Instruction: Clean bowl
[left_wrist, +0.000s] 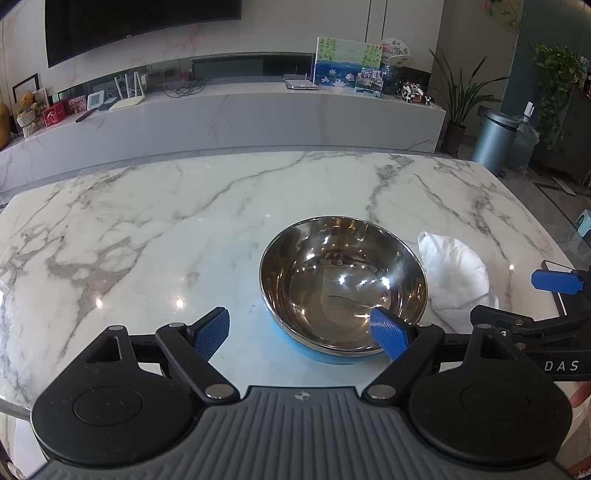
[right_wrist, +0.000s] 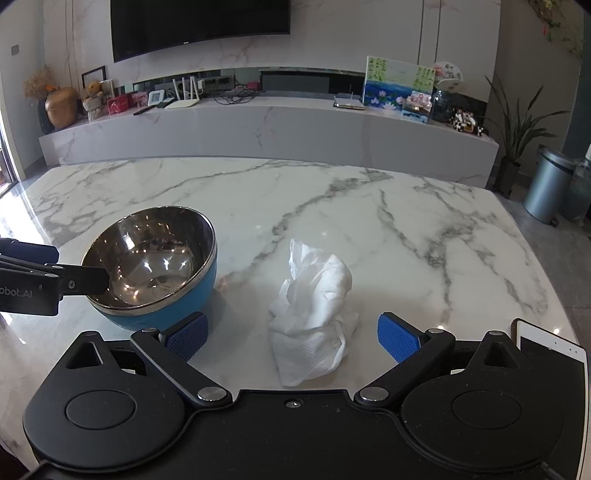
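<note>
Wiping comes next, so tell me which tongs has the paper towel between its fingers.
The right tongs: the crumpled paper towel lies between its open fingers. The left tongs instead has one finger over the bowl's rim.

A phone (right_wrist: 554, 373) right of the tissue (right_wrist: 314, 325) runs off the frame edge, partly behind the right gripper (right_wrist: 291, 338). Left of the tissue, the bowl (right_wrist: 155, 258) — near rim masked by the left gripper's finger; a dark speck inside is too small to identify.

Bright daylight, tabletop (left_wrist: 184, 206) glare, fisheye-warped edges.
</note>
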